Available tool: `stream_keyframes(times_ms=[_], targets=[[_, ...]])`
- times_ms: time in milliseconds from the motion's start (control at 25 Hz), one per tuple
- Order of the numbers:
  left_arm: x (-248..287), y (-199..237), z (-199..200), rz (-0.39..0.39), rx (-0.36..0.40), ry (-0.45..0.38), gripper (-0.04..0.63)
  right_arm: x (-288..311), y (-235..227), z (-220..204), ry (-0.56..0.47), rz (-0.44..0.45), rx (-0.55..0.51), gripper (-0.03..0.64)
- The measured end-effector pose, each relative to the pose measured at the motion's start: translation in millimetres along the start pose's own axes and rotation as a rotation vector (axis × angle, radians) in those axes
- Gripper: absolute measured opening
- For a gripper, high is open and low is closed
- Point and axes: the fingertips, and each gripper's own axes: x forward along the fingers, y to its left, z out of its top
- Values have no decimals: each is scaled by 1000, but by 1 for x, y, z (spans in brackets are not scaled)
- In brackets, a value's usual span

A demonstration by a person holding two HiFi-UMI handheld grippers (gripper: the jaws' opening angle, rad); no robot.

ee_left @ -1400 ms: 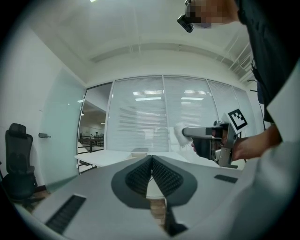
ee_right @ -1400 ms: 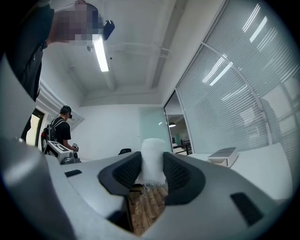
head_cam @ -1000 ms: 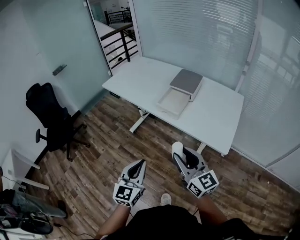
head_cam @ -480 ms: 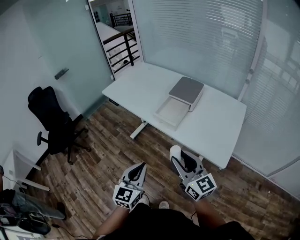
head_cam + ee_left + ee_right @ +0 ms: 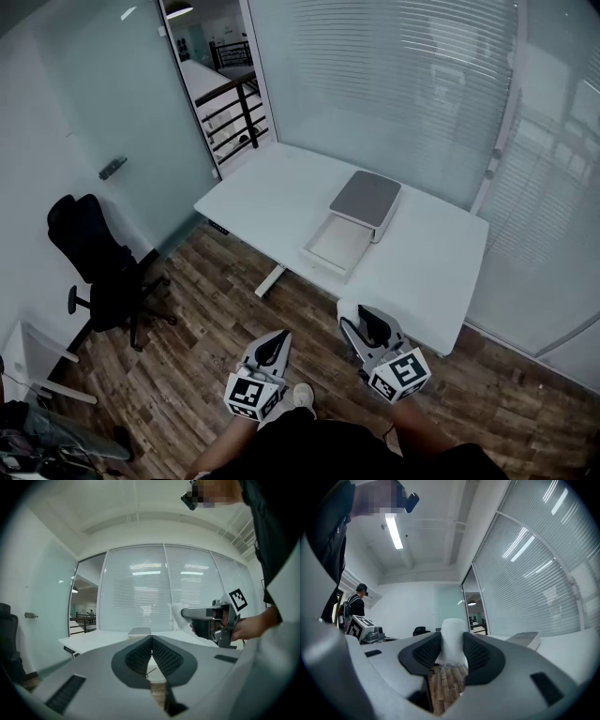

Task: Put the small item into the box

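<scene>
A small white item (image 5: 452, 641) is pinched between the jaws of my right gripper (image 5: 359, 322); in the head view it shows as a white lump (image 5: 349, 310) at the jaw tips. My left gripper (image 5: 274, 346) is shut with nothing in it, its pads (image 5: 151, 653) pressed together. Both grippers hang over the wooden floor, short of the white table (image 5: 272, 192). On that table lies the box (image 5: 336, 244), its tray open towards me, with a grey lid (image 5: 366, 200) behind it. The right gripper (image 5: 208, 616) also appears in the left gripper view.
A black office chair (image 5: 98, 262) stands at the left on the wood floor (image 5: 197, 347). Glass walls with blinds (image 5: 394, 94) close the room behind the table. A glass door (image 5: 117, 122) is at the left. Another person (image 5: 354, 604) stands far off in the right gripper view.
The view has moved forward: the table and box sit slightly lower-left and nearer. Both grippers stay low in front of me, the right still holding the white item.
</scene>
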Motion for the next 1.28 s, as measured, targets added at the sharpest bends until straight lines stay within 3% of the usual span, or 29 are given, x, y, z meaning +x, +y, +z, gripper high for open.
stream_keyframes(times_ms=[480,920,1280], targets=[[62,71,15,-53,-46,-41,14,75,-43,-1,29,-76,-37,158],[114,144,5,-90,-33,-42,14,139,-77,-22,62,-157,-63,156],[158,168,-5,-155,4,-19,14,170,-120,-35,129,-230,-157,158]])
